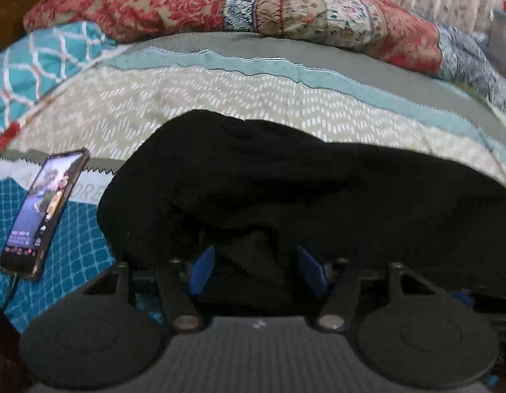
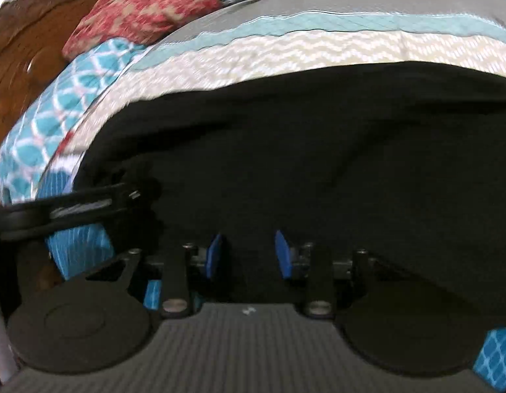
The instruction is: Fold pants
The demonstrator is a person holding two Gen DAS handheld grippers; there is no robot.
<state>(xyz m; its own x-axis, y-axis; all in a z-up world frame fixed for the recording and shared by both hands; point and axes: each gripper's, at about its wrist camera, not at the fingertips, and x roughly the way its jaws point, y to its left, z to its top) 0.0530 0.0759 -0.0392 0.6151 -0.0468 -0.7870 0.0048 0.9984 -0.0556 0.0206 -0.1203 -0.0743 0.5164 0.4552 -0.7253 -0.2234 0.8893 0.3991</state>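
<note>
Left wrist view: black pants heaped on bed quilt, phone beside. Left tongs agape, cloth between pads, ungripped. Right tongs likewise parted over fabric. Soft, limp, light; pinch hem or waistband edge.

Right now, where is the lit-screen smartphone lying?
In the left wrist view, the lit-screen smartphone lies at the left on the teal patterned bedspread, just left of the black pants.
</note>
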